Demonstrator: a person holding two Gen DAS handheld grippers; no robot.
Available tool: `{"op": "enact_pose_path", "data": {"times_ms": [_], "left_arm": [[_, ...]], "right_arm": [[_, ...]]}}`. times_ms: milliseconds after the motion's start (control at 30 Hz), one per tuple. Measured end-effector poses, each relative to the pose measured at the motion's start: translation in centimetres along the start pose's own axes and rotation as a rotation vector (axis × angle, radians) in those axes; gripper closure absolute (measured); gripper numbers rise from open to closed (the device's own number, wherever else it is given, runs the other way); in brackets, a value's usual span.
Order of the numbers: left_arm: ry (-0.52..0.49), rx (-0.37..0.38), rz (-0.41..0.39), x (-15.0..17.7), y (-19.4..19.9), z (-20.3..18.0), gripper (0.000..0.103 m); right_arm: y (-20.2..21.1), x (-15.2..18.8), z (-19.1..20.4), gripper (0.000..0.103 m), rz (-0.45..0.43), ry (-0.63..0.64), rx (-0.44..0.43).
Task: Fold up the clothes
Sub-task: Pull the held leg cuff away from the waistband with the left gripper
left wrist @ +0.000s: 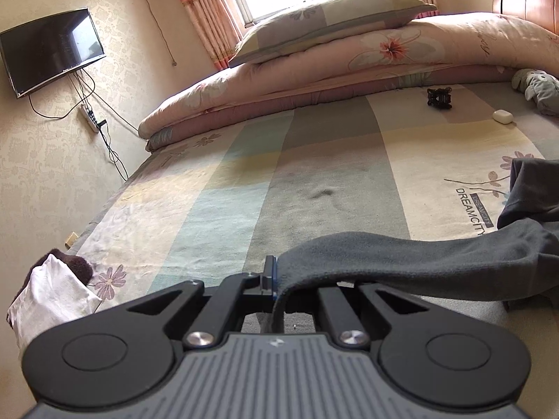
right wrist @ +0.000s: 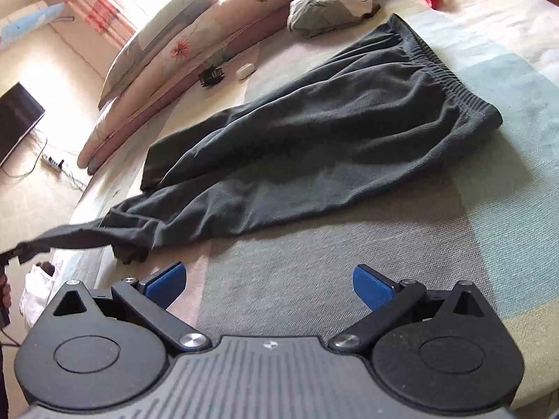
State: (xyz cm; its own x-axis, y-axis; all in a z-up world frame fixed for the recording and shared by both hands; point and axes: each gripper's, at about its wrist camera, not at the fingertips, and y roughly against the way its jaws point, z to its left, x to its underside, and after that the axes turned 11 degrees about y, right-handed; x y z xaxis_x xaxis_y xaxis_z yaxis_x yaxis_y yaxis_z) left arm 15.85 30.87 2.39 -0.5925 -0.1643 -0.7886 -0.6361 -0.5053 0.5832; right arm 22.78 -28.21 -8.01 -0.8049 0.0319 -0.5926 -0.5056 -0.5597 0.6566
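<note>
Clearly, the fold is mid-course. On the left, the left hand-held gripper [left wrist: 270,279] is clamped on the hem of 1 leg of the dark grey trousers [right wrist: 314,132], and that cuff is lifted off the bed [left wrist: 314,160], the cloth sagging in a soft band between the grip and the rest of the garment. From the right wrist view the same pinched cuff runs out to the far left edge of the frame, stretched taut.

The trousers lie lengthwise across the striped bedsheet, waistband at the right, the 2 legs trailing leftward. The upper leg lies flat and free; the lower leg is the one held. Its own cuff bunches in a dark knot near the bed's edge.

On the right, the right hand-held gripper [right wrist: 269,284] hovers over bare sheet just beside the garment, blue pads [right wrist: 370,284] wide apart, holding nothing.

By my judgement, the step in hand is either drawing the leg out straight or carrying it over for a fold; the scene fits both. Whichever follows calls for the free gripper to pin or take a 2nd point on the cloth so it does not drag.

The fabric looks like soft, matte fleece-backed knit, limp and prone to creasing; the waistband is ribbed elastic, gathered. The sheet is a flat woven cotton in pastel bands.
</note>
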Motion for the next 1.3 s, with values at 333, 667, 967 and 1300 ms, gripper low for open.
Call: {"op": "enact_pose_path", "data": {"times_ms": [333,667,967,1300], "left_arm": [[-0.023,0.002,0.027,0.2,-1.5,-1.0,0.1],[-0.043,0.006,0.031,0.3,-1.1,-1.7,0.1],[-0.041,0.03,0.003,0.6,2.4,0.0,0.1],[-0.027,0.053,0.036,3.3,3.6,1.5,0.1]], "right_arm": [[-1.3,-1.4,-6.2,0.027,-0.113,-0.189,0.027],[-1.9,-2.2,-9.9,0.1,-0.194,-0.307,0.105],[4.1,-3.1,-8.7,0.1,-0.273,-0.229,0.109],[8.9,-1.4,-11.5,0.098,-0.215,-0.2,0.173]]}}
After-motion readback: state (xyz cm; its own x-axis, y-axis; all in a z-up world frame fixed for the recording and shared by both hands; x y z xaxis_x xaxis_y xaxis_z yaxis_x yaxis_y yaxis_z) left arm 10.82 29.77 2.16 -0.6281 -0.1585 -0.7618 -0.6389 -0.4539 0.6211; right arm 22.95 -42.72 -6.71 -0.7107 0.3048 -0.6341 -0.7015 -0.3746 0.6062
